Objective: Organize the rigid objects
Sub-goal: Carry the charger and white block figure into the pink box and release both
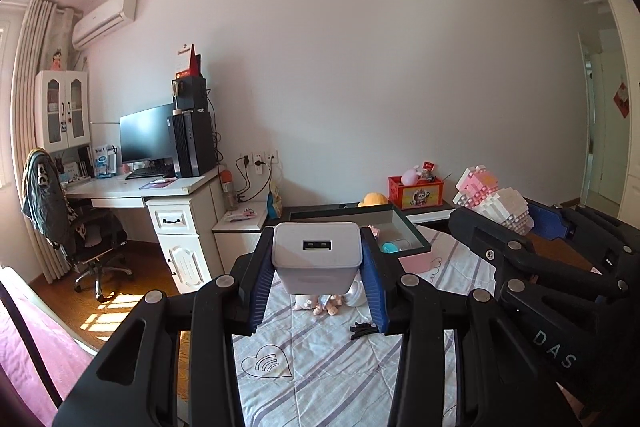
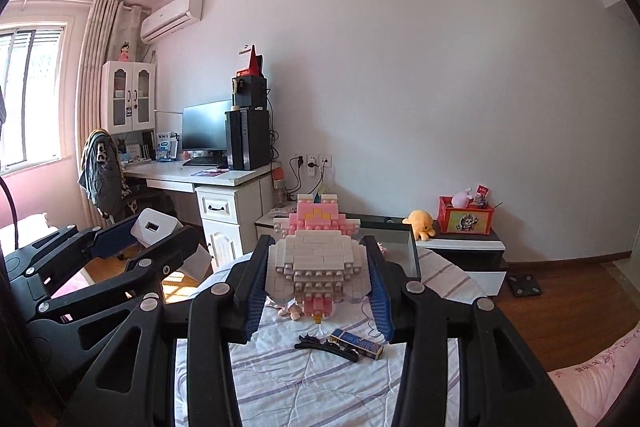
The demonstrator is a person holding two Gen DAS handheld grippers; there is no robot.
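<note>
Reading "DAS" on the right gripper [image 1: 516,223] clamping the brick figure [image 1: 496,195].

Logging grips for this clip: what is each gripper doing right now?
Left gripper: closed on the white USB charger.
Right gripper: closed on the pink-and-white brick figure.

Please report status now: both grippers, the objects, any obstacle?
Left gripper shut on white charger. Right gripper shut on brick figure. Both lifted above bed. Nothing blocking toward dark tray.
</note>
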